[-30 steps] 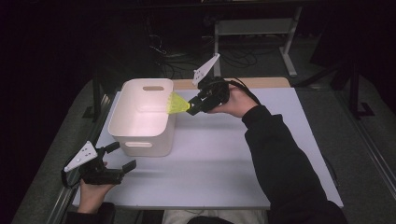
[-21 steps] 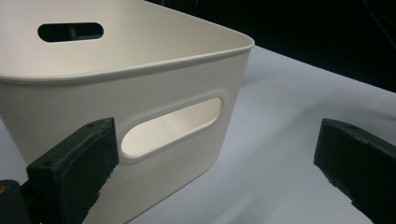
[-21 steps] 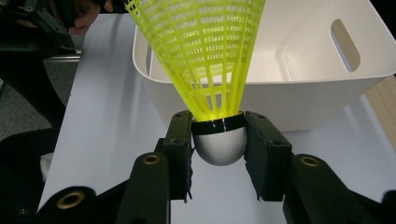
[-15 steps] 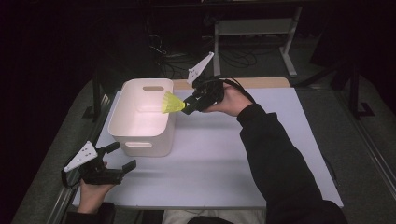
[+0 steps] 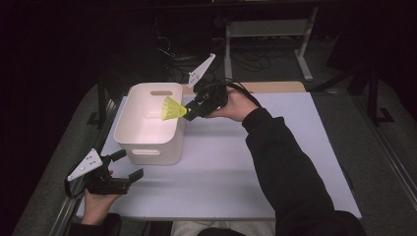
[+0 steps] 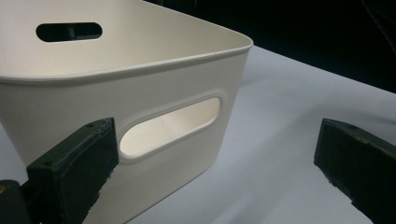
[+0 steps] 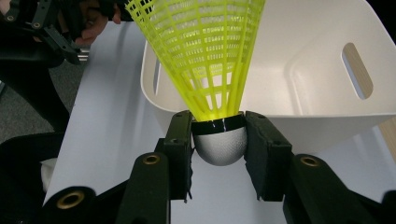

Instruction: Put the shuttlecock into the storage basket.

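Risk: right gripper (image 7: pixel 218 140) clamps the yellow shuttlecock (image 7: pixel 205 60) by its rounded grey cap only; a smooth dome between flat pads could squirt out if the hand tilts. Release too early and it lands on the white surface (image 5: pixel 236 162) beside the white bin (image 5: pixel 147 123), since the skirt just crosses the bin's right rim while the cap sits outside it, as far as the high view lets me judge. The skirt points away from the jaws toward the bin's interior. Left gripper (image 5: pixel 129 164) rests open near the bin's front handle slot, holding nothing.
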